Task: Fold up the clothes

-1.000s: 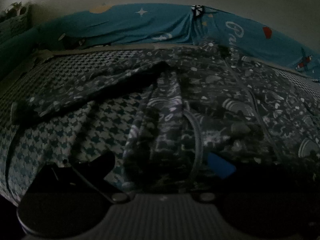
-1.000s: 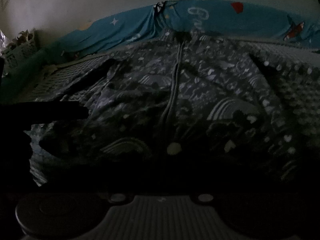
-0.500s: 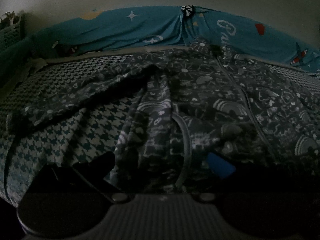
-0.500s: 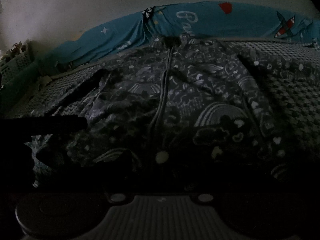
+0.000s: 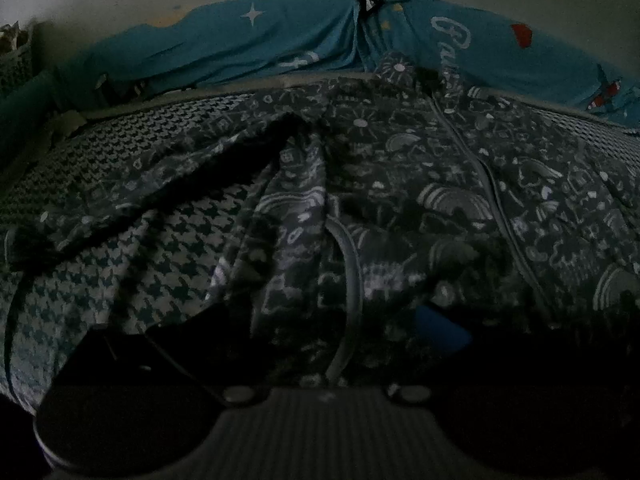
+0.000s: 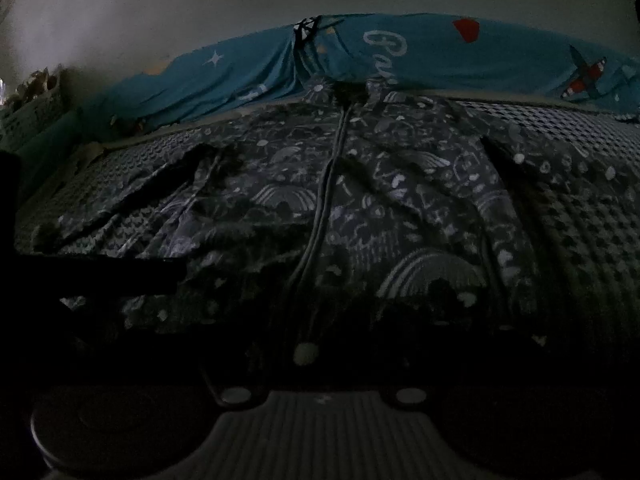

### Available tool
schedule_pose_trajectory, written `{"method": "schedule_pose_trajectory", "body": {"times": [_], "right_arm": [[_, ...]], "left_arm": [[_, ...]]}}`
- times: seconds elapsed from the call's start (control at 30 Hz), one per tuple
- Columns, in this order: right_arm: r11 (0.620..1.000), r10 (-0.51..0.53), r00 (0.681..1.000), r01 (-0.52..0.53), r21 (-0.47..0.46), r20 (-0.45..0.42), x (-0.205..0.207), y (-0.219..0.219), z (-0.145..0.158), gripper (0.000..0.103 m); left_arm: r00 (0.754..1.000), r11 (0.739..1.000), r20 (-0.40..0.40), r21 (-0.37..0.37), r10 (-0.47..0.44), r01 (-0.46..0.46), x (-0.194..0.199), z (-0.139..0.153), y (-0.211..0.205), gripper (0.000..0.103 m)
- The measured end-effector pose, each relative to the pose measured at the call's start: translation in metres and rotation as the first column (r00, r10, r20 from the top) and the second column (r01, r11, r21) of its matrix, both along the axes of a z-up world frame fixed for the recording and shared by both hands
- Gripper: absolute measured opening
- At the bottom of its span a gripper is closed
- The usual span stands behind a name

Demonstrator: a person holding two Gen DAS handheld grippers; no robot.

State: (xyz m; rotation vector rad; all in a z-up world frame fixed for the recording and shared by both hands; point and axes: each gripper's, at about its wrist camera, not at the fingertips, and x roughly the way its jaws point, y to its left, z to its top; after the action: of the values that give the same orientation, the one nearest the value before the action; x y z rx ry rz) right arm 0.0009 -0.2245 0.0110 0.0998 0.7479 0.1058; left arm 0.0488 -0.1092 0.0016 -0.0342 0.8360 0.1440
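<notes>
Now we are looking at a dark zip-up jacket (image 6: 360, 200) printed all over with pale rainbows, hearts and clouds; it is lying front up and spread out on the bed, its collar pointing toward the far wall and its zipper (image 6: 324, 200) running down the middle toward us. Its sleeve (image 5: 132, 200) on the left is stretching out sideways across the houndstooth bedcover (image 5: 120, 280), and the hem is bunching in folds right under our tools. We are holding the left gripper (image 5: 320, 328) low over that hem, its dark fingers, one with a blue pad (image 5: 440, 326), sitting on either side of a fold with a grey cord; the light is poor, so we cannot tell whether they are pinching the cloth or just standing around it. Our right gripper (image 6: 316, 360) is opening its jaws over the bottom of the zipper, and they seem to be lost in the shadow there. Behind the jacket a blue sheet (image 6: 440, 60) with stars and a plane is running along the pale wall (image 6: 280, 0)
</notes>
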Motion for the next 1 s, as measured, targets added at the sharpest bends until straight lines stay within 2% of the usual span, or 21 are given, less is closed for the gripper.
{"method": "schedule_pose_trajectory", "body": {"times": [0.53, 1.0], "right_arm": [[0.992, 0.062, 0.997, -0.068, -0.108, -0.054, 0.068, -0.022, 0.008, 0.072], [0.994, 0.043, 0.996, -0.05, -0.101, -0.074, 0.108, -0.03, 0.007, 0.072]], "left_arm": [[0.999, 0.999, -0.047, -0.029, 0.023, -0.025, 0.033, 0.007, -0.004, 0.103], [0.997, 1.0, -0.075, -0.014, 0.021, -0.022, 0.061, 0.01, -0.008, 0.103]]}}
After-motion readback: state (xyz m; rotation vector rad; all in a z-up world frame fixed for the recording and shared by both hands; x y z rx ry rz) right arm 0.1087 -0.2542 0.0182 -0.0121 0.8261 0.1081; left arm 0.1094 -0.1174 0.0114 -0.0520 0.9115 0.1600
